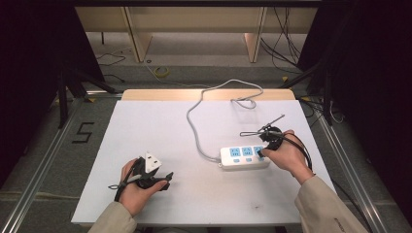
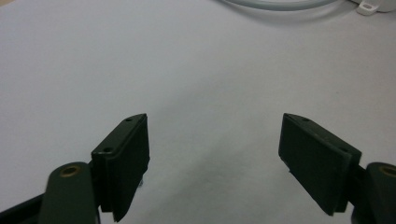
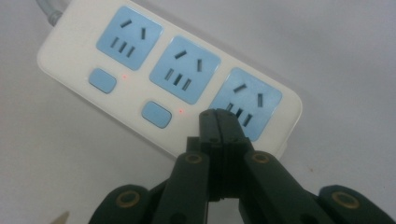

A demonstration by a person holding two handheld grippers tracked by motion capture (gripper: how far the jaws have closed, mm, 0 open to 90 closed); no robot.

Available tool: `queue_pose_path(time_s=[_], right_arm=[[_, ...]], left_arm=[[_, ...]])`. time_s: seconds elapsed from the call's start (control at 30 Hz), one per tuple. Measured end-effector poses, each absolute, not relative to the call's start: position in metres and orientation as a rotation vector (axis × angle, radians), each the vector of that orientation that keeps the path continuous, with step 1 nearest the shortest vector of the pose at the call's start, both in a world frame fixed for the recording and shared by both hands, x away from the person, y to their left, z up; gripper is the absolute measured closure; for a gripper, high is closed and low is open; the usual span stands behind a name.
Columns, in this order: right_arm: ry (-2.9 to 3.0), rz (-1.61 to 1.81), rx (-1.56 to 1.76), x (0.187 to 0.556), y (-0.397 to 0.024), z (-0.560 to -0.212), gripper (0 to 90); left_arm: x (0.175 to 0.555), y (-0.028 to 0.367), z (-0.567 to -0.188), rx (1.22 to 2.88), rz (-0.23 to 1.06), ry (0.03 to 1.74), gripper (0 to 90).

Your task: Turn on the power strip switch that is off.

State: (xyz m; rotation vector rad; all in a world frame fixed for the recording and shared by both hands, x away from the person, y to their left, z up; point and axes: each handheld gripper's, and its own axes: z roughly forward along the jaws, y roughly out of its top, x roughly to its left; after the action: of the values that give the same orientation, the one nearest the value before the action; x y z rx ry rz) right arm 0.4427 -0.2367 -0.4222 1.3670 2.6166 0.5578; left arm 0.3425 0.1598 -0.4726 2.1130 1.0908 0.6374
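Right gripper (image 3: pixel 218 122), jaws pressed together with nothing between, tips over the power strip (image 1: pixel 244 158) at its end socket (image 3: pixel 246 103). Strip lies at four o'clock on the white table (image 1: pixel 145 131), cord (image 1: pixel 194 131) trailing toward twelve. Left gripper (image 2: pixel 215 154) at seven o'clock, jaws apart, empty.

strip (image 3: pixel 168 88): third button hidden behind closed right gripper (image 3: pixel 218 122) tips | whether tips touch strip: cannot tell | cord (image 3: pixel 49 10): cut by top edge in right gripper view | cord (image 2: pixel 280 3) and strip corner (image 2: pixel 373 5): cut by top edge in left gripper view | sleeves (image 1: pixel 325 206): cut by bottom edge
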Motion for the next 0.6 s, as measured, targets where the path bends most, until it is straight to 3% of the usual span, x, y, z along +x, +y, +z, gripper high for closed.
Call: queue_pose_path(time_s=[0.6], right_arm=[[2.571, 0.699, 1.312, 0.427, -0.249, -0.422, 87.2]], left_arm=[[0.342, 0.160, -0.473, 2.115, 0.638, 1.089, 24.6]])
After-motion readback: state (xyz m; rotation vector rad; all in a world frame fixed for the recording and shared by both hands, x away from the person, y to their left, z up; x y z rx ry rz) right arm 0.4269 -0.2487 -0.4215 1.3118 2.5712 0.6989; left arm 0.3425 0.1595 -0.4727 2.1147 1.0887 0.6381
